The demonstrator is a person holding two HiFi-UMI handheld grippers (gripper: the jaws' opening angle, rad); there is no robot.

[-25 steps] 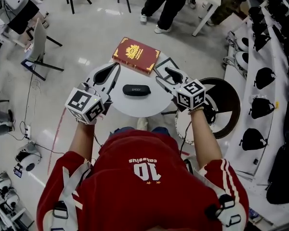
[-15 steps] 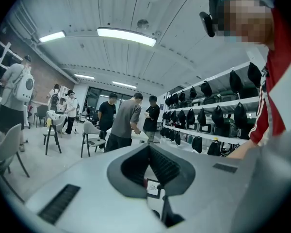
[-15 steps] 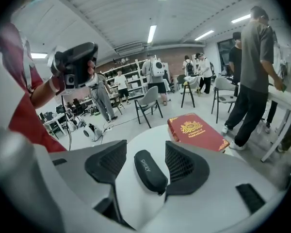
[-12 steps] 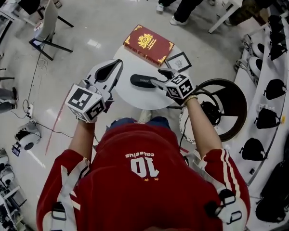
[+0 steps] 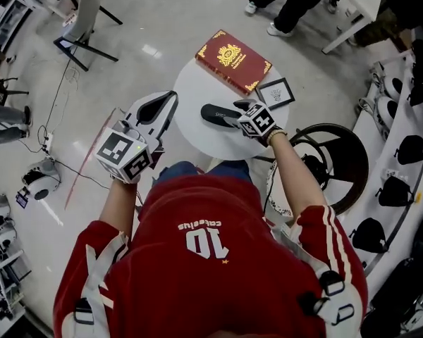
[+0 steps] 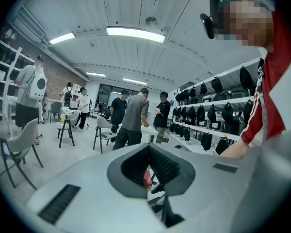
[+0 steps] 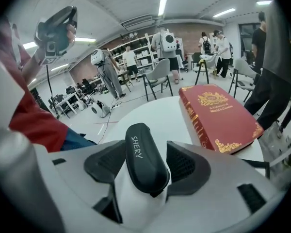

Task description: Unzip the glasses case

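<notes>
The black glasses case [image 5: 213, 113] lies zipped shut on the round white table [image 5: 190, 83]; the right gripper view shows it close up [image 7: 144, 154] with pale lettering on its lid. My right gripper [image 5: 233, 113] points down at the case's right end. Its jaws have just been opening, and that end of the case lies between them [image 7: 145, 165] with small gaps at the pads. My left gripper [image 5: 170, 98] hangs over the table's left edge, apart from the case. Its jaws [image 6: 153, 168] meet at the tips with nothing in them.
A red book [image 5: 234, 60] with gold print lies at the table's far side, with a small framed picture [image 5: 276, 93] to its right. A black ring-shaped thing [image 5: 335, 162] sits low on the right. People stand beyond the table; shelves of dark bags line the right wall.
My right gripper has come down and to the left onto the case's end. My left gripper has sunk slightly and stays beside the table's left edge.
</notes>
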